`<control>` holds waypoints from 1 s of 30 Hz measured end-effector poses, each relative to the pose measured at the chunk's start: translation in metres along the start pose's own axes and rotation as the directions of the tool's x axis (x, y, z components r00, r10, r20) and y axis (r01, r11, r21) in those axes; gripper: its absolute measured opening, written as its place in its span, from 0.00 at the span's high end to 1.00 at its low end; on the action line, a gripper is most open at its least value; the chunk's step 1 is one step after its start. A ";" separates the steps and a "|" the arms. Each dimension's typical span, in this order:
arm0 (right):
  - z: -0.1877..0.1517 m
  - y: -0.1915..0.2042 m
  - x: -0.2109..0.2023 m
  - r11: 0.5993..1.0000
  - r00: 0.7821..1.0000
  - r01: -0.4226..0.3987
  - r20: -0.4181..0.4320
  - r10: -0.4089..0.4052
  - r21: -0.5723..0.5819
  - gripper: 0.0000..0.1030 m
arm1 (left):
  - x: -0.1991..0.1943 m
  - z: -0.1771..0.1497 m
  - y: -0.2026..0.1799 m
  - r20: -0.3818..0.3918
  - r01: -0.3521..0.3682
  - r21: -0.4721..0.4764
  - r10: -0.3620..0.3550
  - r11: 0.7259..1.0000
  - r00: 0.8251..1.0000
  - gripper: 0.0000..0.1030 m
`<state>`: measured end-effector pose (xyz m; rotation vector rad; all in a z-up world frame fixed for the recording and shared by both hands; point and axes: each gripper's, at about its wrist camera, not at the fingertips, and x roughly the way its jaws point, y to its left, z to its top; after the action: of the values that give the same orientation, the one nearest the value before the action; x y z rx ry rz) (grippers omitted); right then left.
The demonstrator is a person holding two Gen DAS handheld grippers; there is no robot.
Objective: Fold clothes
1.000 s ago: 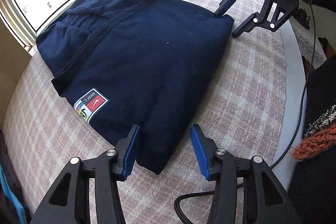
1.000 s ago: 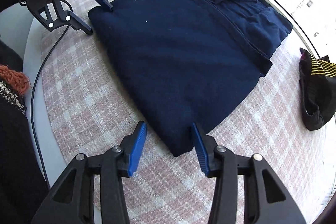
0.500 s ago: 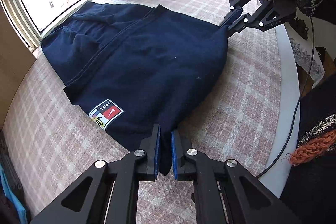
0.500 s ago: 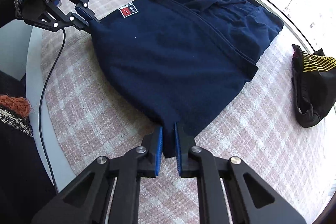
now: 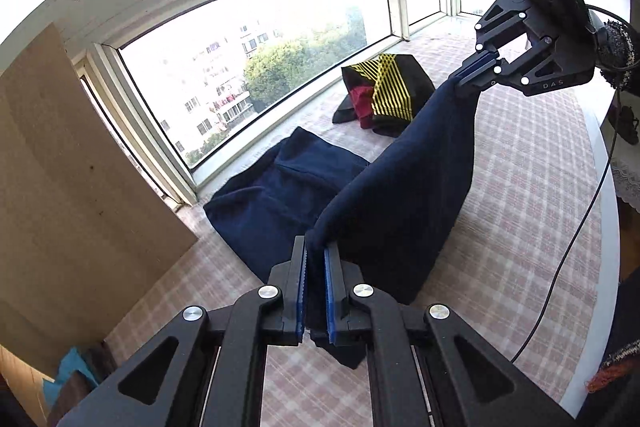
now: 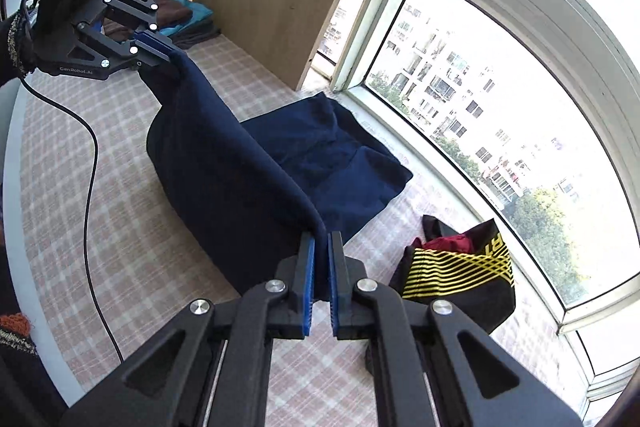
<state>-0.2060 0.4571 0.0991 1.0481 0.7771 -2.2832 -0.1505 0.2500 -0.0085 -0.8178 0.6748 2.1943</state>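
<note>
Surroundings: one black garment with yellow stripes and a red part (image 5: 384, 95) lies on the checked worktop (image 5: 528, 187) near the window (image 5: 256, 67), just beyond the far right end of the work item and apart from it. One brown board (image 5: 68, 187) stands at the left of the window. One stack of folded clothes (image 6: 180, 13), brown and teal, lies at the far left end of the worktop beside the board. One black cable (image 6: 90, 163) trails across the near worktop from the left tool. Nothing lies between the lifted cloth and the part resting by the window.

Count: two tongs, one navy garment (image 5: 404, 195), one striped garment, one stack.

Work item: the navy garment sits mid-worktop. Its near edge is raised off the surface and stretched in a straight line between the two tongs; this long axis runs left to right, parallel to the window. The far part, including what appears to be a hood, rests flat on the worktop by the window sill.

Left tongs (image 5: 314, 267): clenched on the left corner of the raised edge. Right tongs (image 6: 321, 259): clenched on the right corner. Cloth fills both gaps between the blue pads (image 6: 307, 279).
</note>
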 end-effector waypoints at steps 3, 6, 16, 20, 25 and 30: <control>-0.004 -0.012 0.046 0.999 0.999 0.033 -0.010 -0.033 0.026 0.94 | 0.041 0.028 0.041 -0.007 -0.034 -0.021 0.033 0.999 0.999 0.94; 0.009 -0.024 0.091 0.998 0.999 0.040 -0.037 -0.039 0.052 0.94 | 0.092 0.045 0.075 -0.043 -0.054 -0.023 0.053 0.998 0.998 0.94; 0.015 -0.072 0.253 0.997 0.984 -0.019 -0.175 0.031 0.069 0.94 | 0.244 0.031 0.131 -0.182 -0.011 -0.054 0.001 0.999 0.983 0.94; -0.001 -0.073 0.287 0.998 0.983 -0.006 -0.182 0.018 0.069 0.92 | 0.266 0.016 0.129 -0.213 -0.034 -0.058 0.021 0.998 0.977 0.90; -0.015 -0.074 0.290 0.994 0.986 0.028 -0.166 -0.011 0.105 0.78 | 0.258 0.011 0.138 -0.215 -0.123 -0.102 0.099 0.987 0.972 0.81; -0.019 -0.083 0.264 0.984 0.996 0.059 -0.078 -0.047 0.165 0.61 | 0.204 0.016 0.145 -0.130 -0.185 -0.127 0.169 0.974 0.977 0.81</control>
<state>-0.4015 0.4752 -0.0966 1.2058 0.6575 -2.4011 -0.3791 0.2553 -0.1109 -0.9990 0.6817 2.3896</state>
